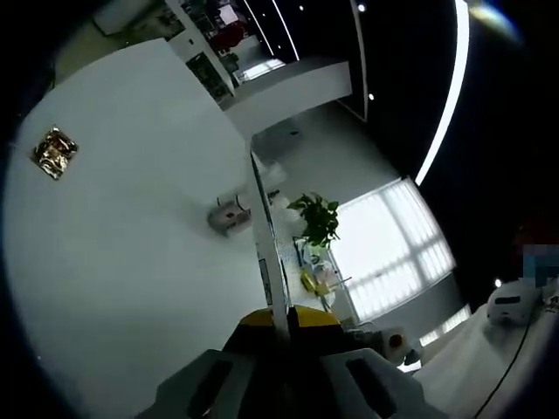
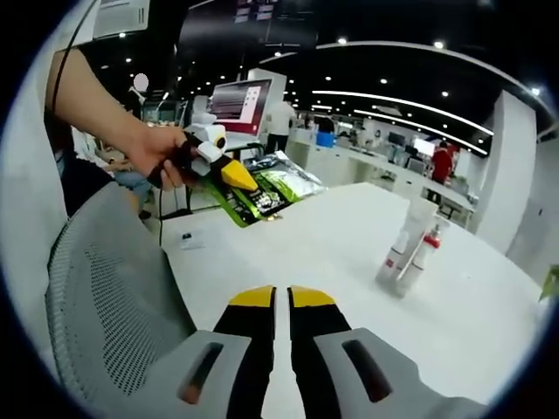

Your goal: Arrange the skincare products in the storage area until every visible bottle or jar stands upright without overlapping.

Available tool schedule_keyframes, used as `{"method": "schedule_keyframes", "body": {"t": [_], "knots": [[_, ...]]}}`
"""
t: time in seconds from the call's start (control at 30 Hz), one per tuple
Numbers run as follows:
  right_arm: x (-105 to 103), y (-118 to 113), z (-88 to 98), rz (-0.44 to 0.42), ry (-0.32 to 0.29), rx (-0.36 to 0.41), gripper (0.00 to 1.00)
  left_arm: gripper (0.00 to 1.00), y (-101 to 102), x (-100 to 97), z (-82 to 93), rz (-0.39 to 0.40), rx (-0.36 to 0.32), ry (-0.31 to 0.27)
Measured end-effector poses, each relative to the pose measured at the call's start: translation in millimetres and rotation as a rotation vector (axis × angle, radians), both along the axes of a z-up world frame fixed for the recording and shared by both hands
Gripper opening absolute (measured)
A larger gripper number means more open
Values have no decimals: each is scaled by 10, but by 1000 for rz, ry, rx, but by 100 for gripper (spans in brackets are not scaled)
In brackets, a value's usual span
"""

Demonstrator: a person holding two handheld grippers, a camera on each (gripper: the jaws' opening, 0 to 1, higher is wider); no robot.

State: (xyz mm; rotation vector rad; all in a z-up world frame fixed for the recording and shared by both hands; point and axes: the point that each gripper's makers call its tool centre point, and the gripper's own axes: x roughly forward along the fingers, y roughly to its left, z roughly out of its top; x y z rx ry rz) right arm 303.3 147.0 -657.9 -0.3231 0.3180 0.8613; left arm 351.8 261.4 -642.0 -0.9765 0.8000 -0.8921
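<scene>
Skincare tubes [image 2: 409, 249] stand upright and touching on the white table [image 2: 332, 253], ahead and to the right of your right gripper [image 2: 281, 298], whose jaws are together on nothing. Both tubes are white with red markings. Your left gripper [image 2: 234, 177], held by a hand [image 2: 157, 150], is clamped on a green-and-black packet [image 2: 262, 194], seen edge-on [image 1: 266, 253] between its jaws.

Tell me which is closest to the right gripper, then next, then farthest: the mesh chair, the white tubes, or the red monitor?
Seen in the right gripper view, from the right gripper:
1. Mesh chair, close beside the jaws on the left.
2. White tubes, standing on the table ahead, to the right.
3. Red monitor, far back, upper left, beyond the table.
</scene>
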Motion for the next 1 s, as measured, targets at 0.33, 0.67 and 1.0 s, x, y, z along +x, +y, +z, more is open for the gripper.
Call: {"method": "schedule_keyframes", "body": {"t": [0.33, 0.67, 1.0], "knots": [[-5, 6, -19, 7, 4, -9, 3, 2, -34, 4, -54, 2, 16, 5], [-11, 13, -25, 12, 4, -15, 3, 2, 68, 201, -67, 42, 17, 10], [-39, 42, -88, 33, 26, -37, 2, 2, 42, 521, -217, 59, 36, 50]]}}
